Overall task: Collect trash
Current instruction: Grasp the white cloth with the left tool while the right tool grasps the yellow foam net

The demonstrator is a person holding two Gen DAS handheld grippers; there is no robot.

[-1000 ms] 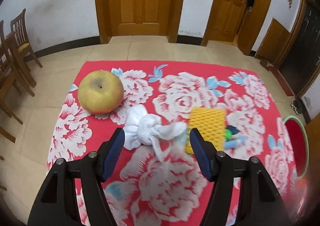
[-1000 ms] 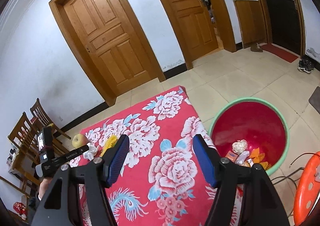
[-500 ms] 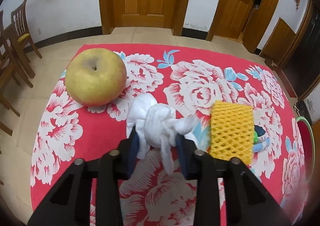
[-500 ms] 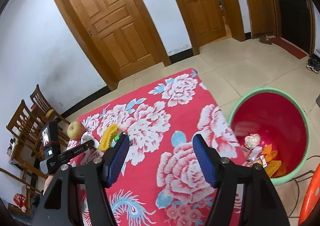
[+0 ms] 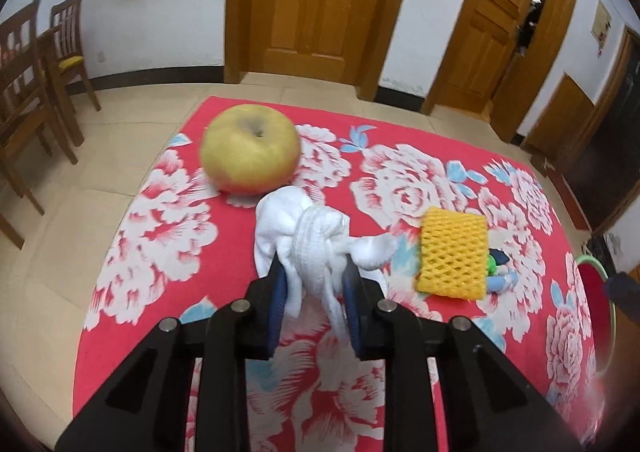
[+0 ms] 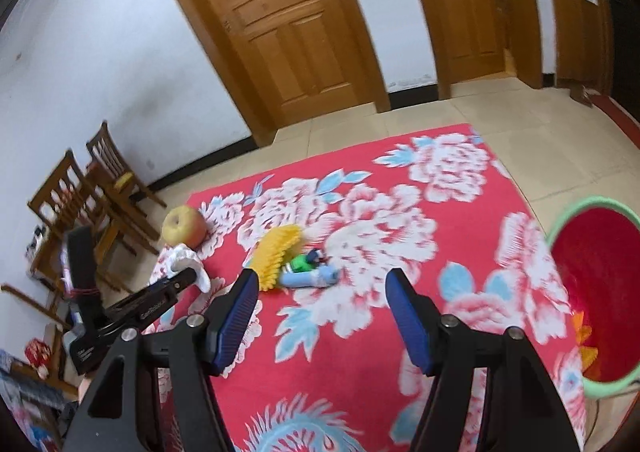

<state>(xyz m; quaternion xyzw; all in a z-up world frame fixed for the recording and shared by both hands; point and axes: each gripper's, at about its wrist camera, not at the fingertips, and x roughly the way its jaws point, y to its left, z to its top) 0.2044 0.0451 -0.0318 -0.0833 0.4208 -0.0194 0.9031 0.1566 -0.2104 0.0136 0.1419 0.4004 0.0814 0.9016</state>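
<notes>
Rubbish already lies in the red green-rimmed plastic tub [image 6: 600, 292], at three o'clock off the floral red cloth [image 5: 400, 188]. The left gripper [image 5: 314, 292] pinches the crumpled white tissue wad [image 5: 308, 236], soft and ribbed. Left to gather: the yellow foam fruit net [image 5: 452, 256] and, I think, a small blue wrapper [image 6: 316, 278]. The right gripper [image 6: 320, 312] hangs with jaws wide, empty. The smooth yellow apple [image 5: 250, 150] sits at eleven o'clock.

My blue pads [image 5: 349, 294] pinch a white tissue [image 5: 310, 240]. At one o'clock, a yellow mesh sleeve [image 5: 452, 254]; at eleven, a yellow-green apple [image 5: 250, 148], on a red cloth [image 5: 168, 252] with white roses.
</notes>
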